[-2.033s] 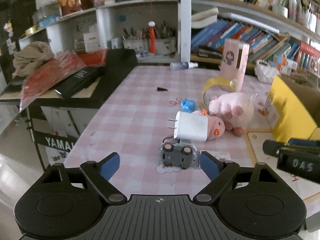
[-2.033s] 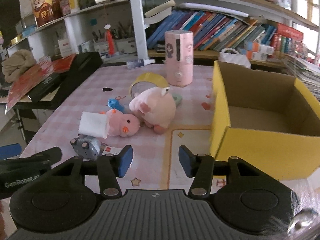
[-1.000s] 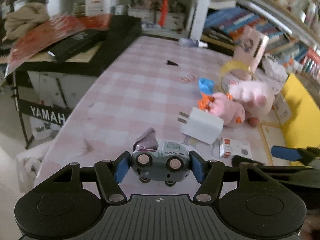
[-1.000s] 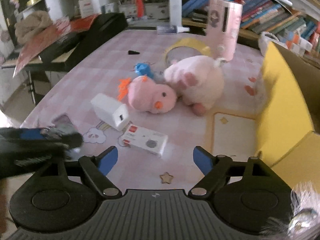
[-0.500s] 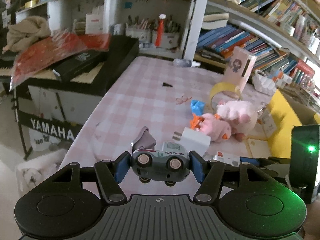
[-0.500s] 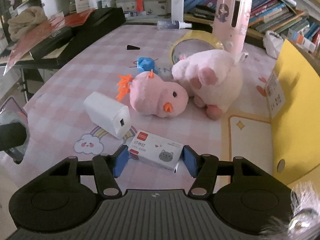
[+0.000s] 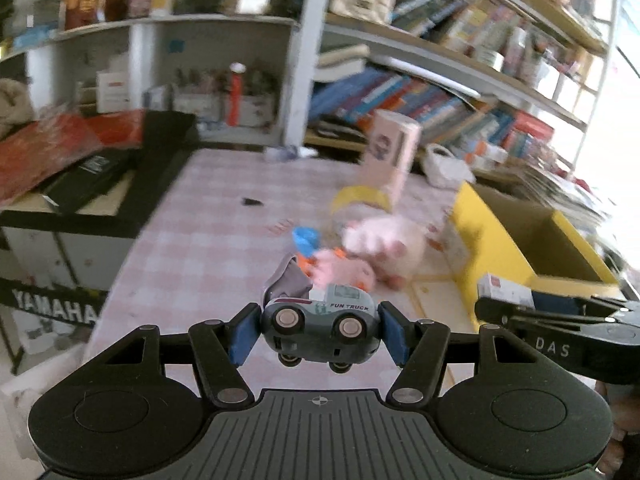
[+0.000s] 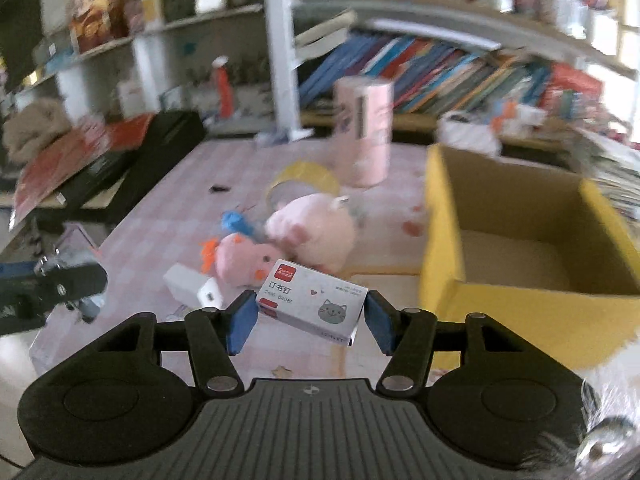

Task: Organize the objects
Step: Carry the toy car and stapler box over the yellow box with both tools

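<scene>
two tools are up in the air over the pink checked tabletop (image 8: 168, 216), and each one has a small thing pinched between its blue pads. the left tool (image 7: 319, 334) is clamped on a little grey toy truck (image 7: 320, 328) that has "fun truck" written on its side, with the wheels facing the camera. the right tool (image 8: 306, 318) is clamped on a small white staple box (image 8: 310, 302) with a red corner and a grey cat face on it, and the box sits tilted between the pads, clear of the tabletop. in the left view the right tool shows at the right edge, with the staple box just in front of the yellow box. still lying on the tabletop are a pink chick toy (image 8: 240, 258), a bigger pink plush animal (image 8: 314, 232) touching it, a white charger (image 8: 194, 284) just beside the chick, and a small blue thing (image 8: 234, 220) behind them. a roll of yellow tape (image 8: 302, 178) sits farther back, near a tall pink can (image 8: 364, 130) that stands upright. an open yellow box (image 8: 440, 248) stands on the right side of the tabletop, and what shows of its brown floor is bare. shelves full of books (image 8: 420, 64) are behind it all. both pictures are a bit blurry.
</scene>
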